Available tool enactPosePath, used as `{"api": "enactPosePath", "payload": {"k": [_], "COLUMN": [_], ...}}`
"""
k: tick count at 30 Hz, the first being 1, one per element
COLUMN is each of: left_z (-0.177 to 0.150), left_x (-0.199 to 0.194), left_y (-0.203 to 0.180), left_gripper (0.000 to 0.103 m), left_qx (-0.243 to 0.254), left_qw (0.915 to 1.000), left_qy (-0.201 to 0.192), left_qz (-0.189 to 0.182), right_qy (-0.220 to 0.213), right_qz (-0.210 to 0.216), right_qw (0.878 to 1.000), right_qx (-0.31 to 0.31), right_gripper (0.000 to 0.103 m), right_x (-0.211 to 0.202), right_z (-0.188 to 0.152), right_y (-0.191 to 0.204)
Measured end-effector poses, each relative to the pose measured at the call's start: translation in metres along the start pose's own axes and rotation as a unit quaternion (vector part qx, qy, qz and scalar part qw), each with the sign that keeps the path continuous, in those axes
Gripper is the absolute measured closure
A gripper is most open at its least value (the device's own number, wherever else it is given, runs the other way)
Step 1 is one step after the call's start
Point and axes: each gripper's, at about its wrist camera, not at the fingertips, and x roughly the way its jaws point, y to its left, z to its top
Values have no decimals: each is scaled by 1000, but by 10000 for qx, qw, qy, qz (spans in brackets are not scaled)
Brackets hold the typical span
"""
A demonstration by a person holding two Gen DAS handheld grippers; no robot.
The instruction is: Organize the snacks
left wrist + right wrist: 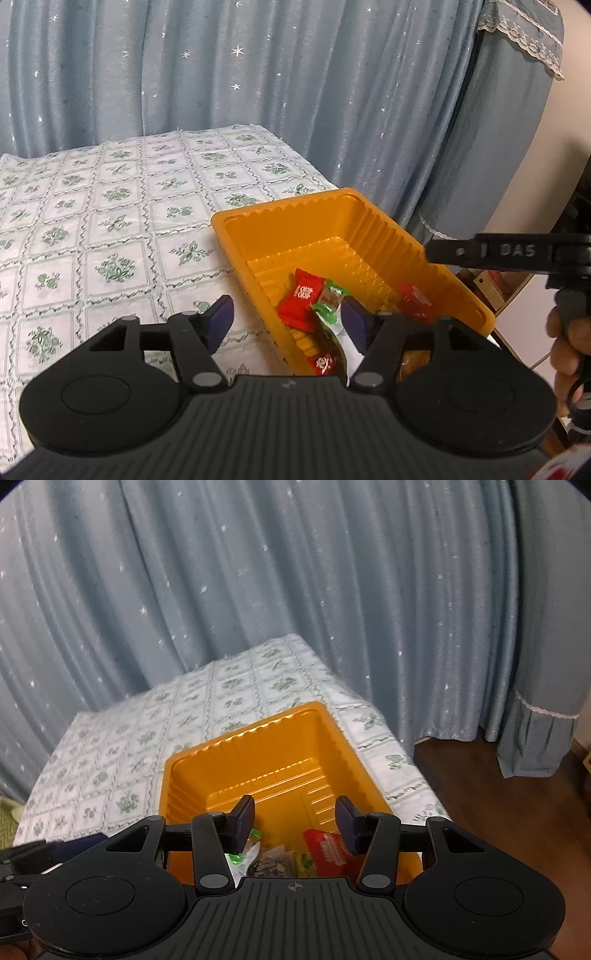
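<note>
An orange plastic tray stands at the right edge of the table and holds several wrapped snacks. Among them are a red packet, a green-ended packet and a red candy. My left gripper is open, with one finger over the cloth and the other over the tray's near end; nothing is pressed between the pads. My right gripper is open above the tray, over a red packet and a green-and-white packet. In the left wrist view the right gripper's black body reaches over the tray's right rim.
A floral tablecloth covers the table, bare to the left of the tray. Blue star-patterned curtains hang behind. The table edge drops to a wooden floor on the right. A hand holds the right gripper.
</note>
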Motion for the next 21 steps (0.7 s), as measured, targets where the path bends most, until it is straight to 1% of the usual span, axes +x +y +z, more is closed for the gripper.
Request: {"api": "enactPosePath", "payload": {"k": [1, 3, 6, 8, 13, 18, 21], "left_z": [-2, -5, -10, -13, -18, -26, -33], "left_x": [-2, -8, -17, -24, -47, -73, -90], "left_y": [0, -3, -6, -9, -16, -24, -29], "left_gripper": [36, 34, 27, 17, 6, 1, 0], "left_qx": [-19, -58, -106, -121, -229, -358, -406], "left_qw": [10000, 10000, 9999, 9999, 9994, 9989, 9987], "left_qy": [-9, -14, -26, -66, -153, -209, -252], "left_qz": [7, 10, 25, 102, 200, 207, 197], "right_qy": [-33, -85, -108, -106, -153, -120, -98], "right_qz": [-7, -56, -106, -142, -164, -182, -194], "right_qw": [10000, 9999, 9995, 9994, 9992, 9991, 9991], "right_qx": [34, 118, 259, 311, 325, 355, 364], "right_gripper": [54, 53, 52, 49, 42, 38, 36], "right_x": [-4, -15, -30, -41, -73, -101, -117], "right_z": [-1, -2, -4, -6, -13, -26, -35], "right_y": [-2, -6, -13, -14, -12, -7, -3]}}
